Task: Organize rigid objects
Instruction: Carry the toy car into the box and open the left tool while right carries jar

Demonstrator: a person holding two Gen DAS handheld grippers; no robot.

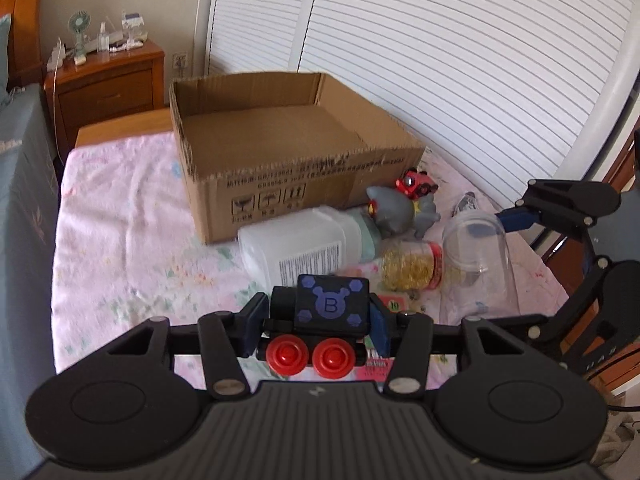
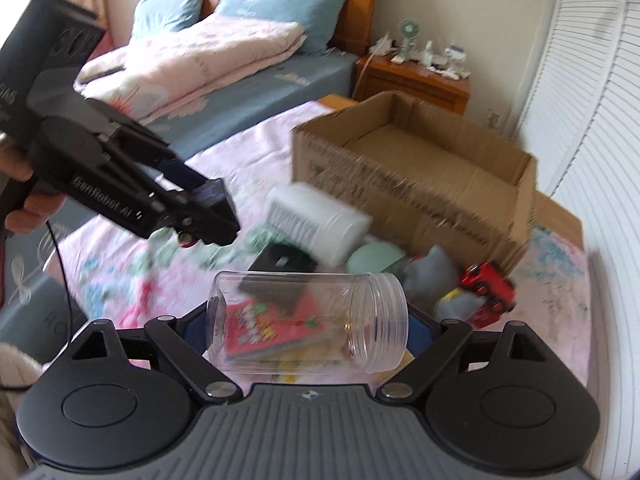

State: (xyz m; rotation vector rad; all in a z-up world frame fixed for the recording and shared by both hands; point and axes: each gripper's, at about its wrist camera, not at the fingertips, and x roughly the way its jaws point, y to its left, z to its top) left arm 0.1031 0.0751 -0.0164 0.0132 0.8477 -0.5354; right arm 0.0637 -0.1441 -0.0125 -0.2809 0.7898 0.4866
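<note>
My left gripper [image 1: 318, 326] is shut on a black toy train [image 1: 320, 320] with red wheels and a purple "B" face, held above the pink cloth. My right gripper [image 2: 308, 326] is shut on a clear plastic jar [image 2: 308, 322], lying sideways between the fingers; it also shows in the left wrist view [image 1: 478, 252]. An open cardboard box [image 1: 280, 148] stands behind the pile and looks empty. Beside it lie a white bottle [image 1: 296, 244], a grey toy figure [image 1: 400, 210], a red toy car [image 1: 416, 184] and a jar of yellow capsules [image 1: 412, 266].
A red card pack [image 2: 272, 330] and a black square object [image 2: 282, 262] lie on the cloth under the clear jar. A wooden nightstand [image 1: 108, 84] with a small fan stands far left. White louvred doors [image 1: 460, 60] run behind the box. A bed lies to the left.
</note>
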